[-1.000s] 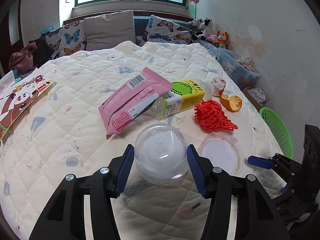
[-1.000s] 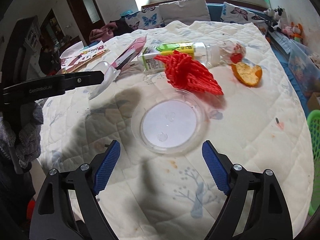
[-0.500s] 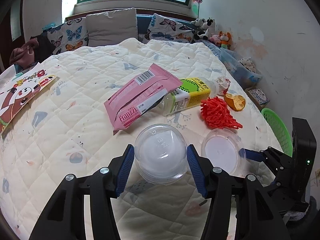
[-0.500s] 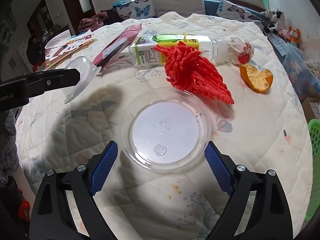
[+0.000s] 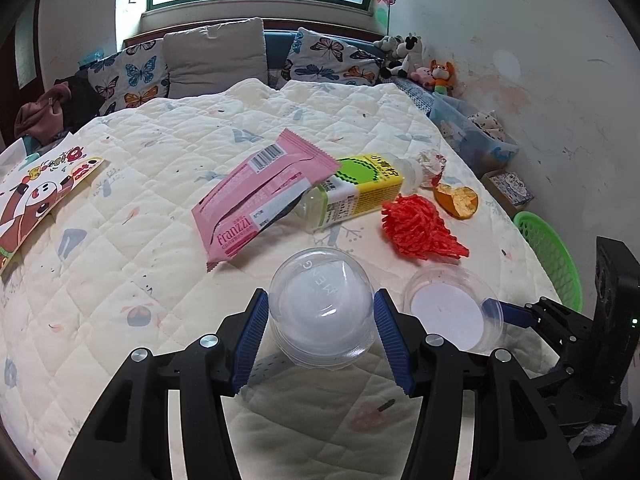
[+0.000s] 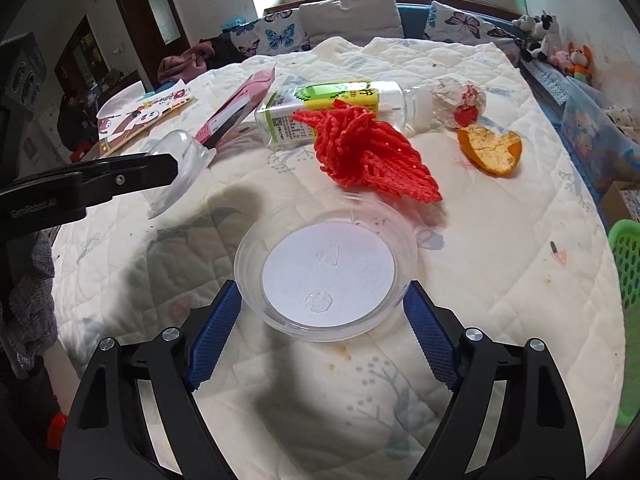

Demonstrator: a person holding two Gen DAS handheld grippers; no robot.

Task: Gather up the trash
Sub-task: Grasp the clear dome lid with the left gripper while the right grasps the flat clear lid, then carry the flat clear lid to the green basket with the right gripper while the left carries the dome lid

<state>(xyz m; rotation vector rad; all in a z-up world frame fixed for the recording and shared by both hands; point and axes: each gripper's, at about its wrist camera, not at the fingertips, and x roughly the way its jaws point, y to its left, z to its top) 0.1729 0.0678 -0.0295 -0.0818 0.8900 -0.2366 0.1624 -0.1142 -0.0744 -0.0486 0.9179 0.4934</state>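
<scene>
My left gripper (image 5: pixel 320 320) is shut on a clear domed lid (image 5: pixel 322 308) and holds it above the quilt; it also shows in the right wrist view (image 6: pixel 180 172). My right gripper (image 6: pixel 322 304) has its blue pads on both sides of a clear round plastic container (image 6: pixel 326 272), seen too in the left wrist view (image 5: pixel 452 312); it looks shut on it. Beyond lie a red net (image 6: pixel 368 156), a plastic bottle (image 6: pixel 332 108), a pink wrapper (image 5: pixel 260 200), an orange peel (image 6: pixel 490 148) and a crumpled wrapper (image 6: pixel 460 98).
A green basket (image 5: pixel 552 256) stands off the bed's right edge, also in the right wrist view (image 6: pixel 628 264). A picture book (image 5: pixel 36 200) lies at the left. Pillows (image 5: pixel 216 56) and soft toys (image 5: pixel 416 60) line the far end; a storage bin (image 5: pixel 476 136) sits by the wall.
My right gripper has moved forward around the clear container and narrowed onto its rim. My left gripper keeps the domed lid and has risen slightly.
</scene>
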